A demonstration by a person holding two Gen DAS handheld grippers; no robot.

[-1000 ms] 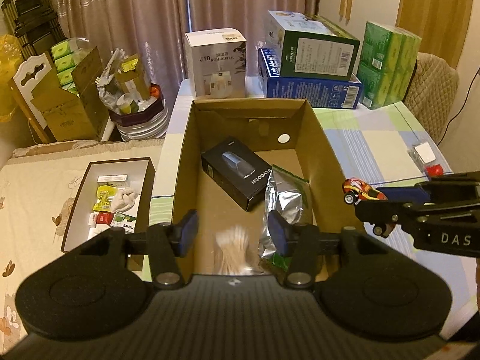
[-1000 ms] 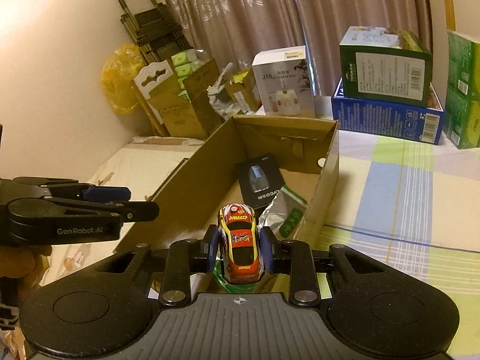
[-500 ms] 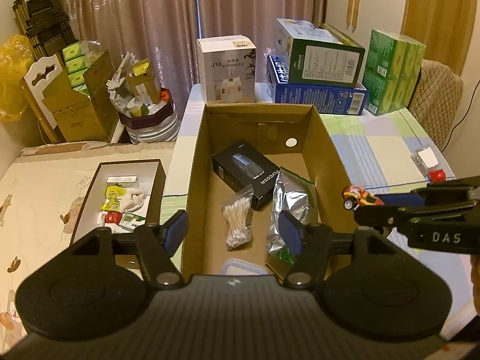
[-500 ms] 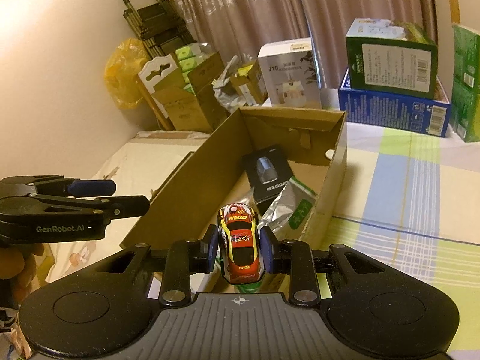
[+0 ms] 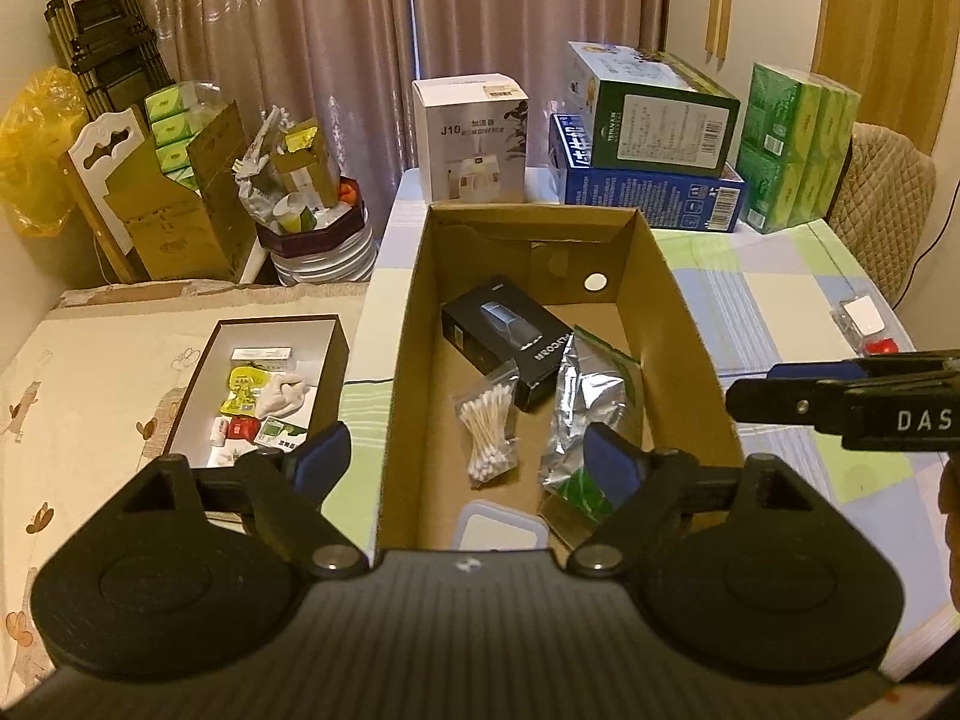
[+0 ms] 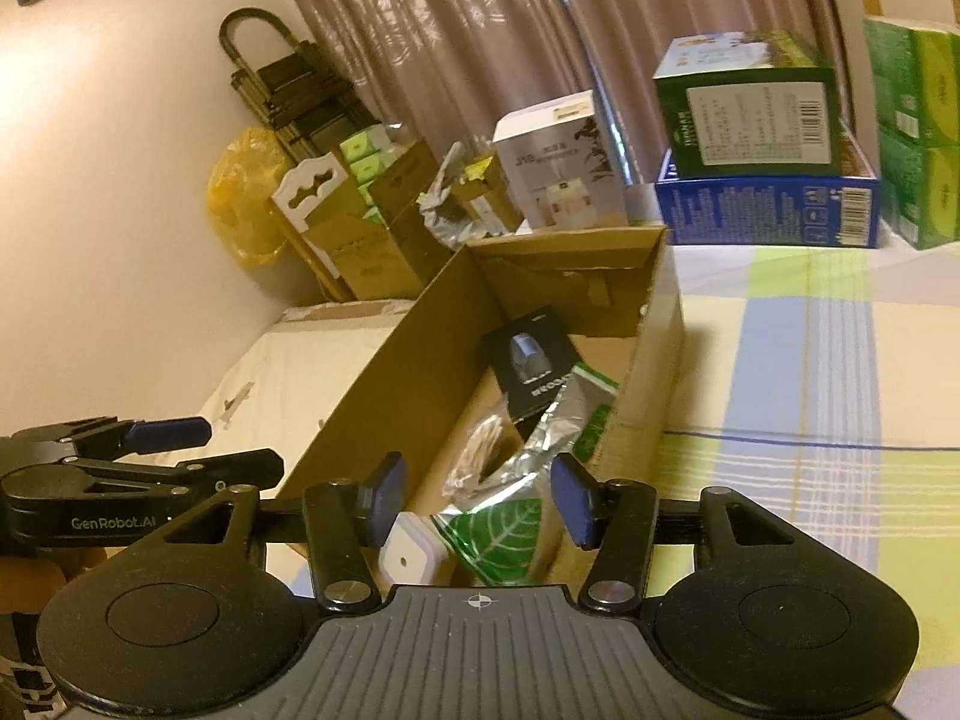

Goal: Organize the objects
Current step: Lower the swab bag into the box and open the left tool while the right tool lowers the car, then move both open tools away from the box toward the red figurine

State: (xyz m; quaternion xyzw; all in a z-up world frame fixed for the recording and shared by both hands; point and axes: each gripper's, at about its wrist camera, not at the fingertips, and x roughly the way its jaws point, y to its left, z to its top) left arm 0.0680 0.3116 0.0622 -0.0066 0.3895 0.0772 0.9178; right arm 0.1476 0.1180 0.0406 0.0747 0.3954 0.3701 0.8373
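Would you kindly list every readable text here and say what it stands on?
"J10": white carton.
"DAS": right hand-held gripper.
"GenRobot.AI": left hand-held gripper.
Black box: lettering too blurred.
Green box, blue box: print too small.

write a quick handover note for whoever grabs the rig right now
Left tool: open, empty, above the near end of the cardboard box.
Right tool: open, empty, by the box's right wall.
Done: the box holds a black box, a bag of cotton swabs, a foil pouch and a clear lidded container.
Left, probably: the white and red item on the tablecloth right of the box. The small tray to the left of the box holds bits, perhaps already sorted.
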